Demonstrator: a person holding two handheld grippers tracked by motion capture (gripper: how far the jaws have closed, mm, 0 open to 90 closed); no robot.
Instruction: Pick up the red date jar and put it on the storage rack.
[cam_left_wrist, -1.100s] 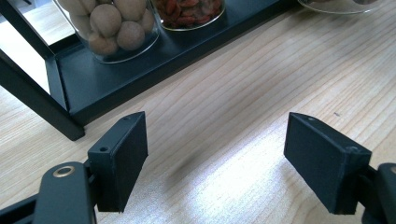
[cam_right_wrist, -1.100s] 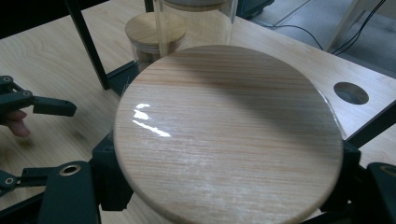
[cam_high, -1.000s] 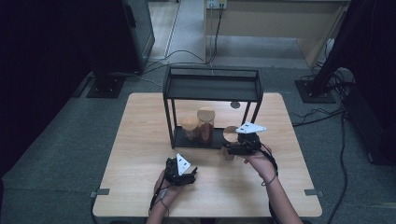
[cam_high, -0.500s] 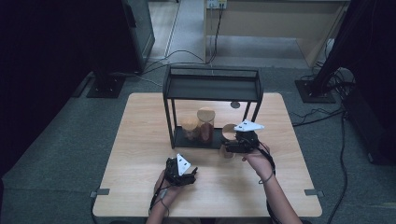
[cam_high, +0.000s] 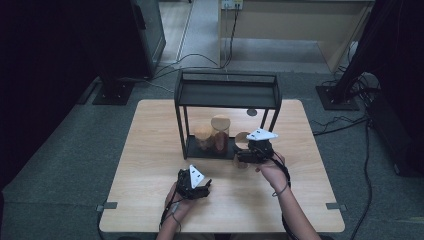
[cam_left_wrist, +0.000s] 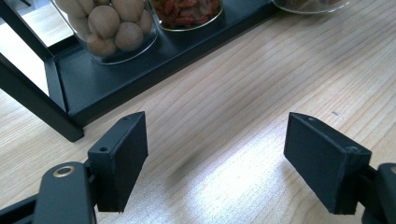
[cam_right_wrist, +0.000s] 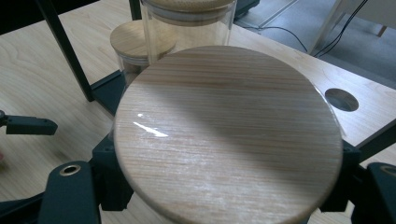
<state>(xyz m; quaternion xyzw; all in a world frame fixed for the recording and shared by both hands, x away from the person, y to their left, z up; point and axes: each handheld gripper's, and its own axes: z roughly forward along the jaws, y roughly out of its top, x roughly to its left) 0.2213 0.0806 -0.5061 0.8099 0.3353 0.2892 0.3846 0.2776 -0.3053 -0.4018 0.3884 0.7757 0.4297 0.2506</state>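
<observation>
**One jar pinched, one gripper idle**

Your right gripper (cam_right_wrist: 224, 196) has its jaws clamped on a wood-lidded glass jar (cam_right_wrist: 229, 135), just right of the black rack (cam_high: 227, 92) on the counter (cam_high: 150, 150). Your left gripper (cam_left_wrist: 233, 158) rests with jaws spread and empty. The risk I see: smooth glass could slip, or the jar could clip the two jars (cam_high: 212, 134) on the rack's tray.

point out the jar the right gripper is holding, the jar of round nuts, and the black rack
jar with the wooden lid (cam_right_wrist: 229, 135), right gripper view, middle of its lid
jar of round nuts (cam_left_wrist: 109, 28), left gripper view, glass wall over the nuts
black rack (cam_high: 226, 93), high view, bare top shelf
</observation>
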